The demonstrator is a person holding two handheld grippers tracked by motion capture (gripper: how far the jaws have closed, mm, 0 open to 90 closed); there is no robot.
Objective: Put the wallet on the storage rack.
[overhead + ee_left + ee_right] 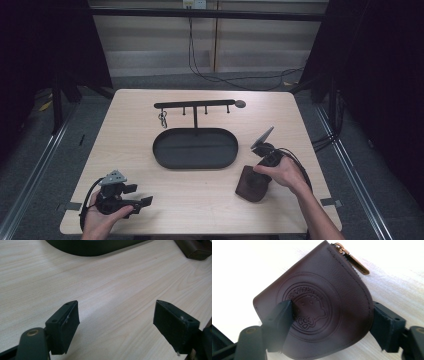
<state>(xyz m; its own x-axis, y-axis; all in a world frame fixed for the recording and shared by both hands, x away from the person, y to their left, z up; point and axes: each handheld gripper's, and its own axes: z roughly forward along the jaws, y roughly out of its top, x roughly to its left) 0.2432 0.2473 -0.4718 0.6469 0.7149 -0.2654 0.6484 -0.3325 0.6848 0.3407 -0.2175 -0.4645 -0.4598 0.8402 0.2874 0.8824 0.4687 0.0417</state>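
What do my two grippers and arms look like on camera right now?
Both grippers, left and right, are black, each with two flat rectangular jaws, screw holes along the edges and a brass-coloured pivot pin. Each carries a grey three-cornered plate on top and trails a black cable. Your forearms are bare: no sleeves or gloves in the high view.

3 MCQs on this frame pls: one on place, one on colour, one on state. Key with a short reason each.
1. Where does the pouch lie?
A. inside the tray
B. on the table, right of the tray
C. hung on the rack

2. What colour is the pouch?
A. dark brown
B. yellow
C. white

3. How does the left gripper stand?
A. shut on the pouch
B. shut on a key ring
C. open, nothing between its jaws

Key:
1 B, it rests on bare wood right of the oval black tray.
2 A, dark brown embossed leather in the right gripper view.
3 C, jaws wide apart over bare table.
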